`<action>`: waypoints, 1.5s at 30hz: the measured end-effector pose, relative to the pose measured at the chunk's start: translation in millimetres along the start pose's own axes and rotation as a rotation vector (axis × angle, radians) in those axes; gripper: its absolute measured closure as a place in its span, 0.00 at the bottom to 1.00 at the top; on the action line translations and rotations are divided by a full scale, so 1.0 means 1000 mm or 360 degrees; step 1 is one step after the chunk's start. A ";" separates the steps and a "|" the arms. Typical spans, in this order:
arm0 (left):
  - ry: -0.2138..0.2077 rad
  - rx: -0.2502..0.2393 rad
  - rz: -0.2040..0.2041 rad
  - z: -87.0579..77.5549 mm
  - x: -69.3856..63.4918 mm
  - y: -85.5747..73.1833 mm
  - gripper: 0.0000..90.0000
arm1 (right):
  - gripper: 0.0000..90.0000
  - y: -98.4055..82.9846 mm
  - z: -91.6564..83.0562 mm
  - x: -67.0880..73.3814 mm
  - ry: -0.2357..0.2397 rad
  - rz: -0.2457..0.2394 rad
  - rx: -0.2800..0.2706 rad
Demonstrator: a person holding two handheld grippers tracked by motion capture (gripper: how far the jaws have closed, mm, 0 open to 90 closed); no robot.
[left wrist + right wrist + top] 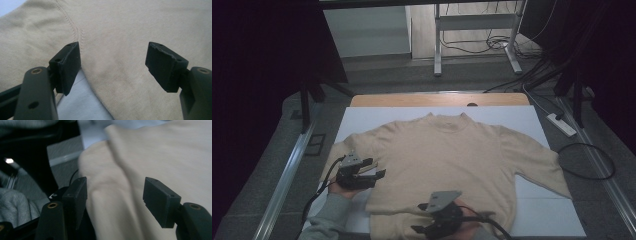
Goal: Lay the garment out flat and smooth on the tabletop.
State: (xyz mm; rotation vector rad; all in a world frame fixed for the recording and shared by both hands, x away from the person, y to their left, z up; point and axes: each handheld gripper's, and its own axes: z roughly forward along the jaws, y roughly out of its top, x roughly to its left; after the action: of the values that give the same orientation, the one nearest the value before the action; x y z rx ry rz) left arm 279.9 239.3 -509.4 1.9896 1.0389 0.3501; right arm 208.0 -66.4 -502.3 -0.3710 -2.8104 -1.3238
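high view: sweater point(447, 160) spread flat on the table point(532, 220), likely laid out for folding.
left claw point(379, 167) spread at the sweater's armpit seam; right claw point(418, 218) spread over its hem, neither pinching.

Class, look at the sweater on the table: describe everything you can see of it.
The sweater is cream-coloured, a soft knit with a short stand-up collar and long sleeves. It lies flat, collar away from the person, on a white sheet, both sleeves angled outward. A stitched seam shows where sleeve meets body. The left gripper hovers open at that armpit; the right gripper hangs open over the hem. Neither grips it.
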 end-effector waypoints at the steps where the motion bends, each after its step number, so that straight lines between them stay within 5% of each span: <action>1: 0.0000 0.0000 -0.0001 0.000 0.000 0.000 0.31 | 0.40 0.002 0.009 0.002 0.0015 -0.0022 0.0032; 8: 0.0004 0.0006 -0.0006 0.001 0.001 -0.001 0.31 | 0.39 0.010 0.050 0.005 0.0050 -0.0059 0.0137; 23: 0.0004 0.0007 -0.0005 0.001 0.001 -0.001 0.31 | 0.39 0.010 0.050 0.005 0.0050 -0.0059 0.0137; 24: 0.0004 0.0008 -0.0005 0.001 0.001 -0.002 0.31 | 0.94 0.011 0.053 0.004 0.0023 -0.0074 0.0156; 30: 0.0010 0.0009 -0.0007 0.000 0.002 -0.002 0.31 | 0.91 0.009 0.063 0.010 -0.0116 -0.0160 0.0230; 33: 0.0015 0.0008 -0.0007 0.000 0.002 -0.003 0.31 | 0.72 0.009 0.060 0.010 -0.0086 -0.0138 0.0226; 38: 0.0020 0.0004 -0.0003 -0.001 0.003 -0.003 0.31 | 0.59 0.006 0.056 0.015 -0.0030 -0.0123 0.0209; 42: 0.0024 0.0005 -0.0013 -0.002 0.004 -0.004 0.31 | 0.51 0.001 0.049 0.041 0.0197 -0.0159 0.0222; 45: 0.0029 0.0006 -0.0014 -0.002 0.004 -0.004 0.31 | 0.48 -0.003 0.048 0.057 0.0188 -0.0220 0.0235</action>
State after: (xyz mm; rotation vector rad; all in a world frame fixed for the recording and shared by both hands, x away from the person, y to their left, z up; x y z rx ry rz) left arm 279.0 245.1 -512.2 1.9880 1.0602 0.3623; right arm 156.0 -20.3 -529.2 -0.0937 -2.8549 -1.1079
